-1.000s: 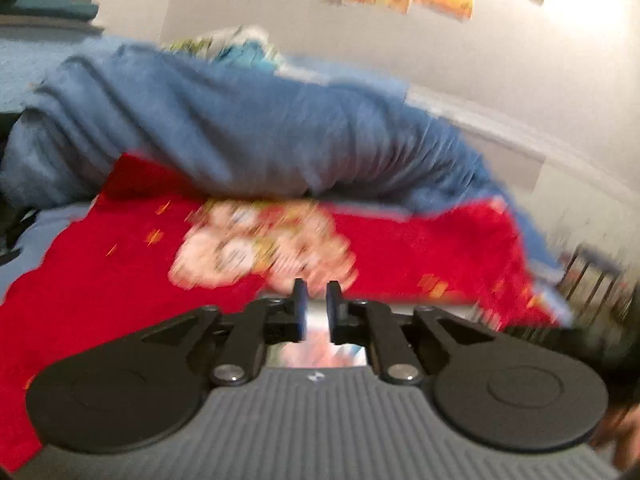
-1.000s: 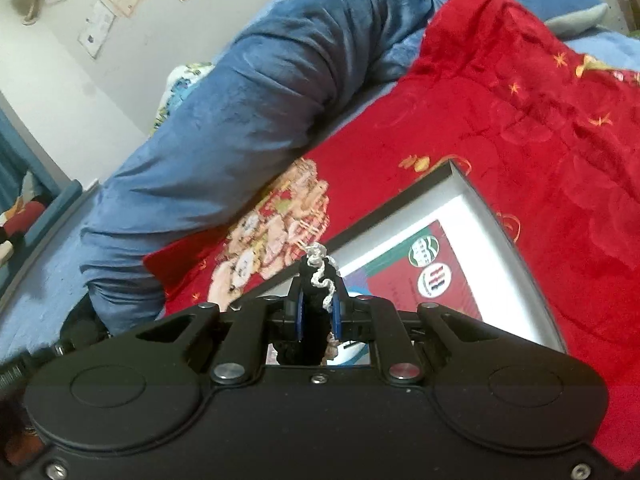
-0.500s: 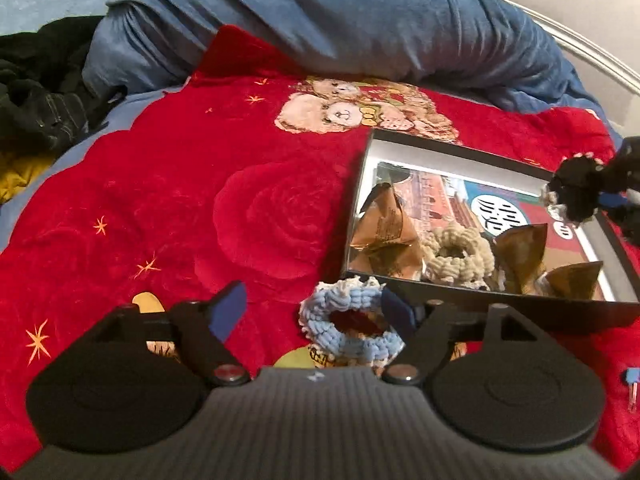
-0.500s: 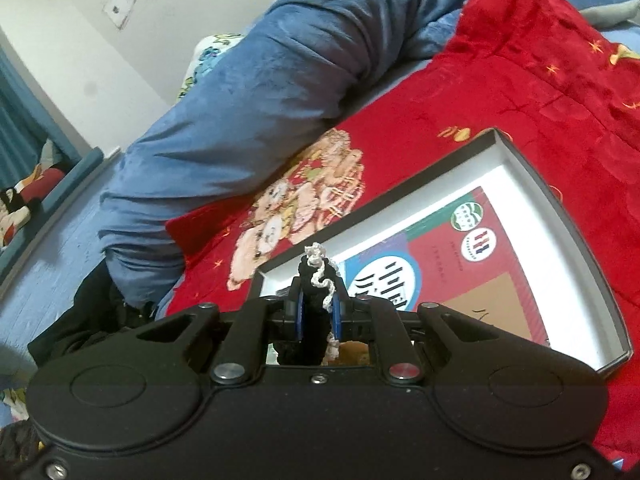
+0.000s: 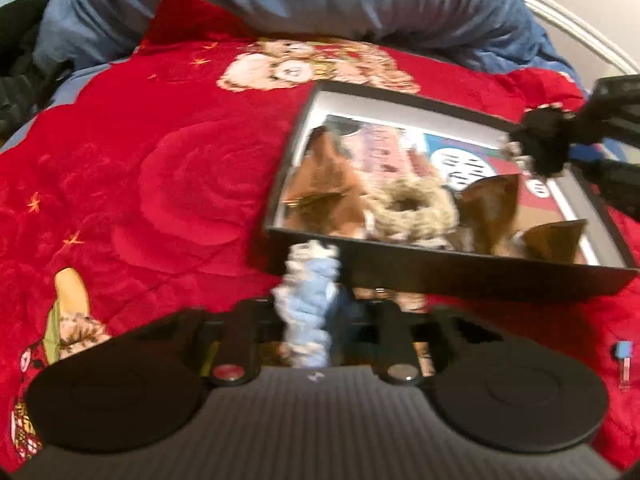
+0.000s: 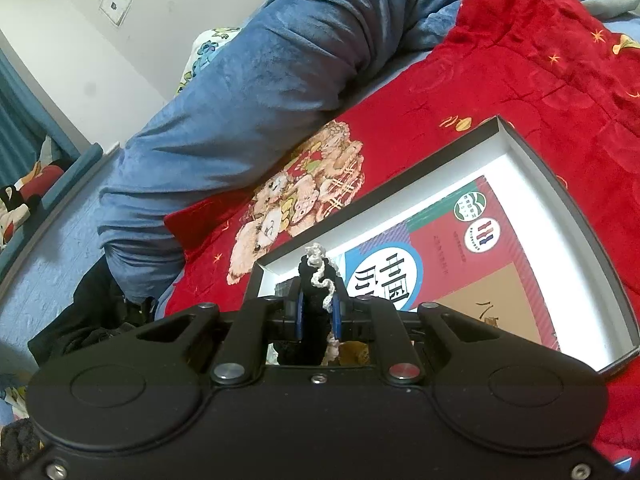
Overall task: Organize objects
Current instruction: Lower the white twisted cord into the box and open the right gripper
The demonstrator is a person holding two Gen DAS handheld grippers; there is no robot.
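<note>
Item 1: left gripper [image 5: 312,312], black two-finger tool, jaws closing around a pale blue knitted scrunchie with white frilled edge [image 5: 310,296]; the scrunchie stands squeezed upright between the fingers, just in front of the near wall of the box (the view is blurred, so the contact of the pads themselves cannot be made out).

Item 2: right gripper [image 6: 317,302], black with blue pads, clenched on a black fuzzy scrunchie trimmed with white yarn [image 6: 316,280], held above the box's far corner.

Item 3: shallow black cardboard box with white inner walls [image 5: 452,276], lying on a red plush blanket printed with teddy bears [image 5: 160,160]. Contents: a printed red-and-blue card on the floor [image 6: 452,248], a cream knitted scrunchie [image 5: 412,208] and shiny brown fabric pieces [image 5: 324,184] on either side of it.

Item 4: rolled blue fleece blanket [image 6: 260,80], lying beyond the red one.
</note>
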